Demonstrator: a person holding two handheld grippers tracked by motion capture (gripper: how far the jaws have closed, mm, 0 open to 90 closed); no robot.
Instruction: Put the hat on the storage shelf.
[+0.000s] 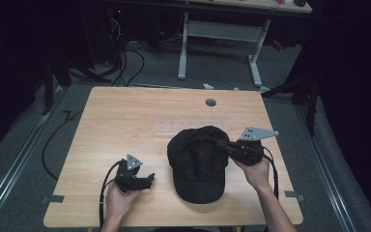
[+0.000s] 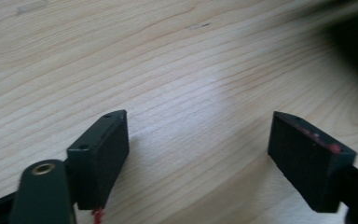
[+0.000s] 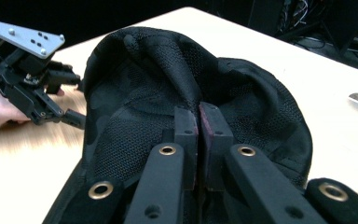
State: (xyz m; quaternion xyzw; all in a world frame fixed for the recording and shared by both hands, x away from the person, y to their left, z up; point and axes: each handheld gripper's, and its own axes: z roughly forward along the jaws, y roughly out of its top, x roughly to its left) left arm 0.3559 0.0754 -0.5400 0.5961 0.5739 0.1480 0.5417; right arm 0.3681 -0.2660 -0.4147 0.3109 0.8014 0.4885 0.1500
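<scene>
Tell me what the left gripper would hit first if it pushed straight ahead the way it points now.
Probably the black cap. The left gripper, jaws open, points across the bare table toward the cap's brim side. Its own view shows wood ahead and a dark blur at the upper right, likely the cap; depth is uncertain.

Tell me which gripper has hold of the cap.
The right gripper: its jaws are pinched shut on the black cap. The left gripper is open over bare table.

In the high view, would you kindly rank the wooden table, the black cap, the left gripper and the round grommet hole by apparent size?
1. wooden table
2. black cap
3. left gripper, open over bare wood
4. round grommet hole

The right gripper pinches the cap's crown.
</scene>
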